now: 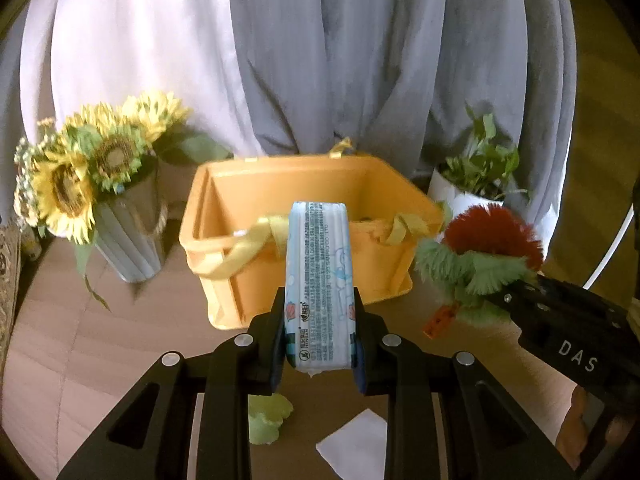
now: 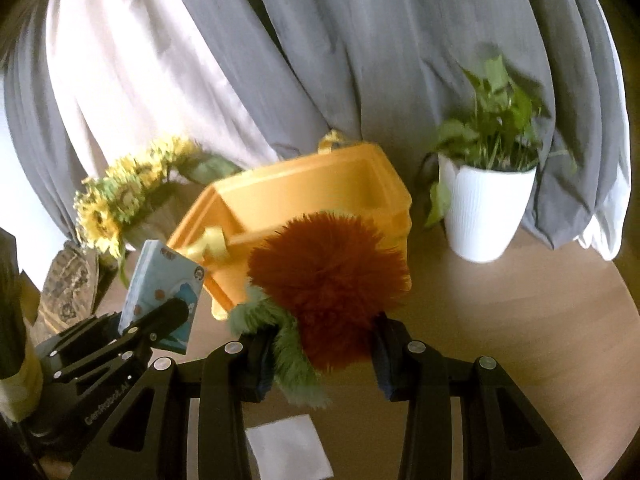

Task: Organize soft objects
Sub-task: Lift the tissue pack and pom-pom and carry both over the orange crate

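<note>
In the left wrist view, at the far left of the frame, a grey vase of sunflowers [image 1: 80, 184] stands on the desk [image 1: 72, 344], set back beside the curtain [image 1: 320, 60], where it looks like decoration rather than part of the sorting. Right of it, at centre frame, the yellow bin [image 1: 224, 236] sits with its mouth open upward and its ribbon handles flopped over the rim; as the only open container in view, it is likely the place meant for the soft things.

In front of the bin, the left hand-held gripper [image 1: 320, 340] is clamped on a pale blue tissue pack [image 1: 318, 280], its pads pressing the two broad faces near the lower end, so the pack stands upright and clear of the desk. Held by the flat sides like this, the soft pack should not fold. Below it, at the bottom of the frame, a green scrap [image 1: 266, 418] and a white paper square [image 1: 354, 446] lie on the desk.

Further right, the right hand-held gripper [image 1: 496, 292] carries a plush toy [image 1: 488, 244] with a red pompom head and green fringe, raised near the bin's right corner. In the right wrist view the same right hand-held gripper [image 2: 320, 354] has closed on the toy [image 2: 332, 280] around its fluffy lower part, the fur bulging between the pads, which suits something that squashes.

At the far right, a white pot with a green plant [image 2: 484, 204] stands on the desk, well apart from the bin.

Both items are lifted short of the bin; neither is inside yet.
</note>
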The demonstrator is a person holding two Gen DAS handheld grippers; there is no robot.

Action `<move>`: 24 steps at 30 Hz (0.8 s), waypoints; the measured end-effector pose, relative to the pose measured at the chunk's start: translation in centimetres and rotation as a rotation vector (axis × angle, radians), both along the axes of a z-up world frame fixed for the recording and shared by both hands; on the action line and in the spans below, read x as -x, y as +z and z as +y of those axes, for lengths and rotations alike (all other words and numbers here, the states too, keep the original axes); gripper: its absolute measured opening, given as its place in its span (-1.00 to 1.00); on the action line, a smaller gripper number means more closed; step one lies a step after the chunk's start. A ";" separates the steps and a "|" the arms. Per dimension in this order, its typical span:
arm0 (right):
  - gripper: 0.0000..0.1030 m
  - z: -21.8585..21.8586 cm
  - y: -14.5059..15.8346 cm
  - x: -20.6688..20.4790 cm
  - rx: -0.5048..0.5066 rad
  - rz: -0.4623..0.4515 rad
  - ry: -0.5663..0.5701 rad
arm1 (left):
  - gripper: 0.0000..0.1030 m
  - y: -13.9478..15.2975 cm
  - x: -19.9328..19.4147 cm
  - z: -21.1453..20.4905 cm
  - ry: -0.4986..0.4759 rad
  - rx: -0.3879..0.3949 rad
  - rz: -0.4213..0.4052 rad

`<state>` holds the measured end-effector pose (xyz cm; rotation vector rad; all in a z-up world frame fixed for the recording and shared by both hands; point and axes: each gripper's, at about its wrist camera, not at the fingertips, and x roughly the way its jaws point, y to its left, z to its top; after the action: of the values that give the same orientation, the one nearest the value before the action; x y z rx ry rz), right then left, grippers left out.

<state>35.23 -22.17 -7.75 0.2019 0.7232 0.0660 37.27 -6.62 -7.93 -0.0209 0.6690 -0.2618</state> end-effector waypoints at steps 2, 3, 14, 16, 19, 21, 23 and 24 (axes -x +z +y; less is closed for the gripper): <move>-0.21 0.2 0.8 0.0 0.004 -0.026 0.002 | -0.48 0.7 0.0 0.2 0.003 0.000 -0.017; -0.21 0.4 1.1 -0.1 0.005 -0.035 0.002 | -0.48 1.1 0.0 0.3 0.003 0.001 -0.025; -0.21 1.1 3.9 -0.9 -0.005 -0.132 0.021 | -0.48 4.4 -0.4 1.1 0.020 0.005 -0.124; -0.21 1.2 4.5 -1.1 -0.003 -0.147 0.025 | -0.48 4.8 -0.7 1.2 0.023 0.004 -0.136; -0.21 1.2 5.2 -1.5 -0.004 -0.168 0.026 | -0.48 5.4 -1.0 1.2 0.027 0.003 -0.154; -0.21 1.2 5.6 -1.8 -0.006 -0.181 0.025 | -0.48 5.8 -1.4 1.2 0.028 0.003 -0.164; -0.21 1.1 5.9 -2.2 -0.009 -0.191 0.026 | -0.48 6.1 -1.7 1.2 0.029 0.001 -0.176; -0.21 1.1 6.1 -2.4 -0.011 -0.197 0.027 | -0.48 6.3 -1.9 1.2 0.029 0.000 -0.183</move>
<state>37.61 -21.09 -1.68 0.1927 0.5290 0.1139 39.20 -5.42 -1.58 -0.0068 0.4865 -0.2324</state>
